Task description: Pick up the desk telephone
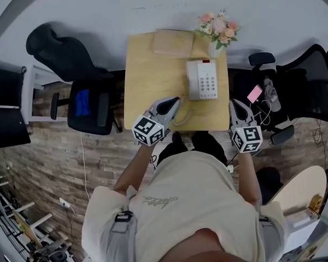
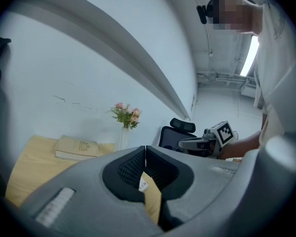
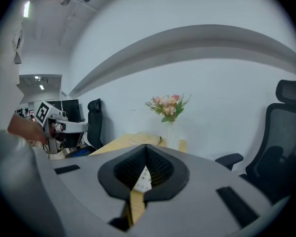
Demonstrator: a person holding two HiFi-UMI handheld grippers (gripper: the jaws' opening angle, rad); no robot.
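Observation:
A white desk telephone [image 1: 202, 79] lies on the wooden table [image 1: 147, 81], handset on its cradle, cord curling toward the near edge. My left gripper [image 1: 176, 100] hovers over the table's near edge, just left of the phone, jaws shut and empty. My right gripper [image 1: 235, 103] hangs off the table's right near corner, also shut with nothing held. In the left gripper view the shut gripper [image 2: 145, 149] faces the back wall. The right gripper view shows that shut gripper [image 3: 146, 147] with a sliver of the phone's keypad [image 3: 144, 178] behind its pads.
A closed book [image 1: 173, 42] lies at the table's far edge, beside a vase of pink flowers [image 1: 218, 31]. Black office chairs stand left [image 1: 90, 105] and right [image 1: 311, 75] of the table. A pink item [image 1: 255, 93] lies on the floor at the right.

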